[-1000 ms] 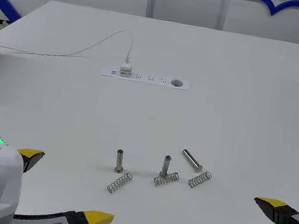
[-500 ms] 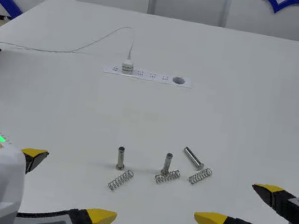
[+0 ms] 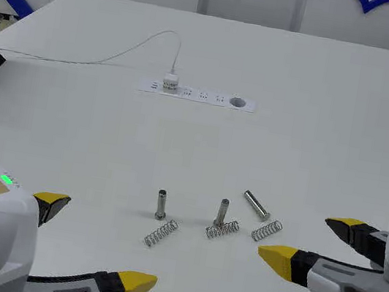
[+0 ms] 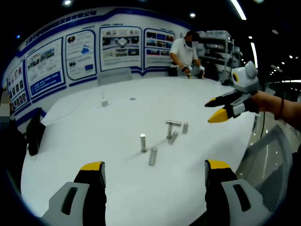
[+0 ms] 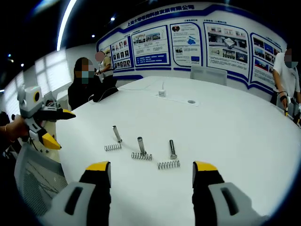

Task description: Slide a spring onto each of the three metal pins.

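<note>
Three springs (image 3: 222, 230) lay loose on the desk (image 3: 314, 135), ahead of and between both sets of jaws, each just beside one of the metal pins (image 3: 222, 212) (two upright, one on its side). Both the left gripper (image 4: 155, 165) and the right gripper (image 5: 151, 165) had jaws apart, holding nothing. Recommended: the right jaws pinch the nearest spring lightly at mid-coil, leaving one end free for the pin. Desk white, smooth, level; a power strip (image 3: 195, 95) lay well beyond the jaws. Display boards (image 5: 188, 42) lined the room.
</note>
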`<action>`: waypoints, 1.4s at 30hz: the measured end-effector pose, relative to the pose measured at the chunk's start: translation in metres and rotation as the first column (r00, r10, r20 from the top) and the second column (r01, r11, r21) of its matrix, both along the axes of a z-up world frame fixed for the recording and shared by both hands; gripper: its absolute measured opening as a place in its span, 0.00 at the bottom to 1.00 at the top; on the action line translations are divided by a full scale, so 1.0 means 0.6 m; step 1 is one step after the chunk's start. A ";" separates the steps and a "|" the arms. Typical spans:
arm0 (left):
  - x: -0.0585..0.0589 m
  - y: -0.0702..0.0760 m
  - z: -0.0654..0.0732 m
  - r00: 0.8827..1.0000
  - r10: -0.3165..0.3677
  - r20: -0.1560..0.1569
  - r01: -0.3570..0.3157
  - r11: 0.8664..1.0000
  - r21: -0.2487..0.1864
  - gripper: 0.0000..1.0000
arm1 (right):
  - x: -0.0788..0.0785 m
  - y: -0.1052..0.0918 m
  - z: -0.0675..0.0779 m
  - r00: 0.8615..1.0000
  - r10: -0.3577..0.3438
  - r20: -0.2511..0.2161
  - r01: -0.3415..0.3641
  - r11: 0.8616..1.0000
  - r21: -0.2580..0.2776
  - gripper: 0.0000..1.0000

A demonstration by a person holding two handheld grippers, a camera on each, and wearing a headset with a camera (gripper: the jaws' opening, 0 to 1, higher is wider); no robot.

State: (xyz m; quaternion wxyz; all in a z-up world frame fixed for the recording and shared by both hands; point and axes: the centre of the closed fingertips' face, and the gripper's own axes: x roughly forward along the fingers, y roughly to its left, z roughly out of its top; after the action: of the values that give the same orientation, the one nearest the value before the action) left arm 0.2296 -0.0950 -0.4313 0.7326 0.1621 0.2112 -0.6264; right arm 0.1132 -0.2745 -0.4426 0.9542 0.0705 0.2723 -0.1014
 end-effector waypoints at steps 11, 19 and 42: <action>0.001 0.000 -0.010 1.000 0.000 -0.015 0.000 1.000 0.008 0.88 | 0.044 -0.022 -0.013 1.000 0.028 -0.001 -0.028 0.999 0.022 0.67; 0.002 -0.002 -0.014 1.000 0.000 -0.009 0.000 1.000 0.006 0.88 | 0.072 -0.046 -0.030 0.998 0.056 -0.040 -0.057 0.998 -0.015 0.60; 0.004 -0.014 -0.021 1.000 0.007 -0.010 -0.007 1.000 0.001 0.83 | 0.146 -0.097 -0.087 0.990 0.095 -0.107 -0.104 0.991 -0.083 0.37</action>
State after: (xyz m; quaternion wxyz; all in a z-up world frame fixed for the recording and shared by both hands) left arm 0.2323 -0.1035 -0.4440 0.7338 0.1585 0.2156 -0.6244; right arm 0.2010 -0.3328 -0.4948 0.9450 0.0094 0.3195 -0.0689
